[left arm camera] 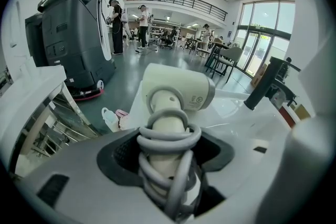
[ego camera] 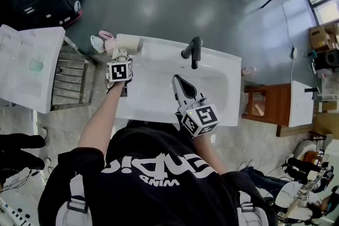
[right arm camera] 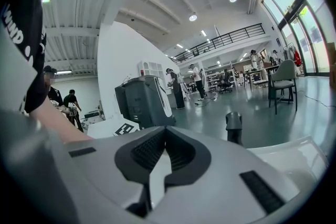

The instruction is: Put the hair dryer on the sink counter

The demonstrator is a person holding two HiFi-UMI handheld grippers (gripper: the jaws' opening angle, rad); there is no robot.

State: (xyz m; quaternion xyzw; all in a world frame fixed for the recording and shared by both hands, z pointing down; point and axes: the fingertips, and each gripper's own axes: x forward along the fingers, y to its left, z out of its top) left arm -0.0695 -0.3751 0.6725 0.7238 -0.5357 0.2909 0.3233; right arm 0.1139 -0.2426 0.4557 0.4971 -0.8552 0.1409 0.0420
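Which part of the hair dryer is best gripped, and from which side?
Grip the hair dryer's handle, across its cord coils, coming from the handle's free end, as the left gripper does: the handle is narrow, while the head is wide and rounded.

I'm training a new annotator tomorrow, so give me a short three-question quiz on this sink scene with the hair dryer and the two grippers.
1. True or false: the right gripper has its jaws together with nothing between them.
2. What is coiled around the handle of the hair dryer that the left gripper grips? A) its grey cord B) a towel C) tape
3. In the head view, on which side of the black faucet on the sink counter is the hair dryer?
Key: 1 true; 2 A; 3 to the left, by the counter's far left corner.
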